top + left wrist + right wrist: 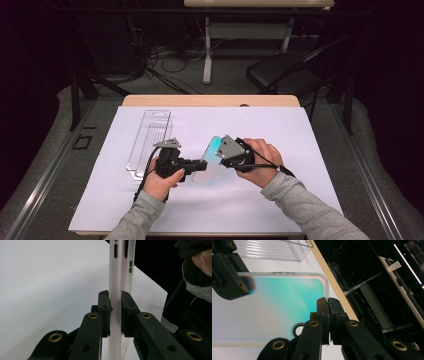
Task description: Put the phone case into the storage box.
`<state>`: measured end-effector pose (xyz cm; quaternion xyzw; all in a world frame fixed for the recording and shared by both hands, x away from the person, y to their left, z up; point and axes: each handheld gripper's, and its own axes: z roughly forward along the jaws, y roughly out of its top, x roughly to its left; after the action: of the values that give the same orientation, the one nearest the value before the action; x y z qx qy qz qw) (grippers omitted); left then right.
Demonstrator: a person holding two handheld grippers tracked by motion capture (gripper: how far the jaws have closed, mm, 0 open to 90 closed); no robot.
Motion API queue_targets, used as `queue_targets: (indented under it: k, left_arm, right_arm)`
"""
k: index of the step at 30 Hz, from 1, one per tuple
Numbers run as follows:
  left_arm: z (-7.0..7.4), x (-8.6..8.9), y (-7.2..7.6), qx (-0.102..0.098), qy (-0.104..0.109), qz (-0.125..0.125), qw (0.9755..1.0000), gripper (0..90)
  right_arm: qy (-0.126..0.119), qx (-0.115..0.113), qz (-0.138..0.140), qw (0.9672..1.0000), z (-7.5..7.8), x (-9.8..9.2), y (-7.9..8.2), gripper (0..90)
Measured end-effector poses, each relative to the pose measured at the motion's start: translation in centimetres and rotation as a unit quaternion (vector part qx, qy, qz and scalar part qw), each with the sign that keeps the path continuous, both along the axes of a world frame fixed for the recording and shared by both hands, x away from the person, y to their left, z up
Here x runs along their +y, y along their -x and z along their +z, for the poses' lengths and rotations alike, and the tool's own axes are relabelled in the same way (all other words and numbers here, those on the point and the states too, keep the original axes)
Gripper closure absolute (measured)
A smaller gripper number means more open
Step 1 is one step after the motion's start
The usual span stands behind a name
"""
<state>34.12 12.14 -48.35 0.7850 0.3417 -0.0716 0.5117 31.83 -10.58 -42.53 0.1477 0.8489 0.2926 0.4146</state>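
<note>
Phone case (212,162): translucent, with a teal-to-pale tint, held clear of the white sheet (280,130) on the table, between the two grippers. In the right gripper view the case (274,307) is seen broadside, rounded corner uppermost, with a ring-shaped cut-out low on its face.

Left gripper (197,166): clamped on the case's near-left edge. In the left gripper view the pads are pressed against both faces of the case (115,322), which is seen edge-on and upright, with button slots visible along its side. A second pale layer is seen just behind the first; whether this is the phone or the case's own far wall cannot be told.

Right gripper (223,159): jaws drawn fully together, with the case's edge pinched between them near the upper corner, as seen in the right gripper view (328,312).

Clear plastic packaging tray (149,142): lying empty on the sheet to the left, well apart from the case.

Progress, as judged: the case has been taken out of its packaging and is secured in a two-handed hold. Fitting, flexing or setting-down is judged not yet done; no phone is clearly seen on the table, so the remaining step cannot be fixed with certainty.
</note>
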Motion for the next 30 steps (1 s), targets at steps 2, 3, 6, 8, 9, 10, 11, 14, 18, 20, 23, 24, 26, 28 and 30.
queue_targets:
  k: [2, 3, 6, 8, 9, 10, 11, 14, 18, 20, 23, 24, 26, 28, 30]
  left_arm:
    - [-0.01, 0.01, -0.01, 0.001, 0.0, 0.0, 1.0, 81.2]
    - [-0.02, 0.0, -0.01, 0.001, 0.0, 0.0, 1.0, 81.2]
    - [-0.03, 0.02, -0.01, 0.004, 0.0, 0.0, 1.0, 81.3]
    - [-0.02, 0.03, 0.0, 0.004, 0.001, 0.001, 1.0, 81.3]
    - [-0.01, 0.03, 0.02, 0.004, 0.001, 0.002, 1.0, 81.4]
    - [0.0, 0.02, 0.03, 0.005, 0.002, 0.002, 1.0, 81.4]
    - [0.0, 0.02, 0.04, 0.005, 0.001, 0.002, 1.0, 81.4]
    - [0.0, 0.02, 0.04, 0.004, 0.001, 0.002, 1.0, 81.5]
    - [-0.02, 0.03, 0.0, 0.005, 0.0, 0.001, 1.0, 81.6]
    - [-0.03, 0.04, -0.01, 0.006, 0.0, 0.001, 1.0, 81.6]
    - [-0.03, 0.05, 0.01, 0.007, 0.002, 0.001, 1.0, 81.7]
    - [-0.02, 0.06, 0.01, 0.006, 0.001, 0.002, 1.0, 81.7]
    - [-0.01, 0.08, 0.01, 0.006, 0.001, 0.001, 1.0, 81.7]
    - [-0.01, 0.08, 0.01, 0.006, 0.001, 0.001, 1.0, 81.7]
    - [-0.01, 0.1, -0.01, 0.007, 0.001, 0.002, 1.0, 81.7]
  right_arm:
    - [0.0, 0.0, 0.0, 1.0, -0.01, 0.01, -0.01, 88.6]
    - [0.0, 0.0, 0.0, 1.0, -0.02, 0.02, 0.0, 88.6]
    - [0.001, 0.001, 0.001, 1.0, -0.04, 0.03, -0.01, 88.6]
    - [0.001, -0.001, 0.001, 1.0, -0.05, 0.04, -0.01, 88.6]
    - [0.001, 0.0, 0.001, 1.0, -0.04, 0.03, -0.01, 88.6]
    - [0.001, 0.0, 0.001, 1.0, -0.04, 0.03, -0.02, 88.6]
    - [0.001, 0.0, 0.001, 1.0, -0.04, 0.04, -0.01, 88.6]
    - [0.001, -0.001, 0.002, 1.0, -0.06, 0.05, -0.02, 88.6]
    - [0.001, -0.001, 0.003, 1.0, -0.08, 0.06, -0.07, 88.5]
    - [0.002, 0.0, 0.003, 1.0, -0.09, 0.06, -0.08, 88.5]
    - [0.0, 0.0, 0.004, 1.0, -0.12, 0.08, -0.11, 88.5]
    - [0.001, 0.0, 0.004, 1.0, -0.11, 0.08, -0.11, 88.5]
    - [0.001, 0.001, 0.004, 1.0, -0.1, 0.07, -0.12, 88.5]
    - [0.0, 0.0, 0.005, 1.0, -0.13, 0.08, -0.12, 88.5]
    - [0.001, 0.001, 0.005, 1.0, -0.13, 0.1, -0.12, 88.5]
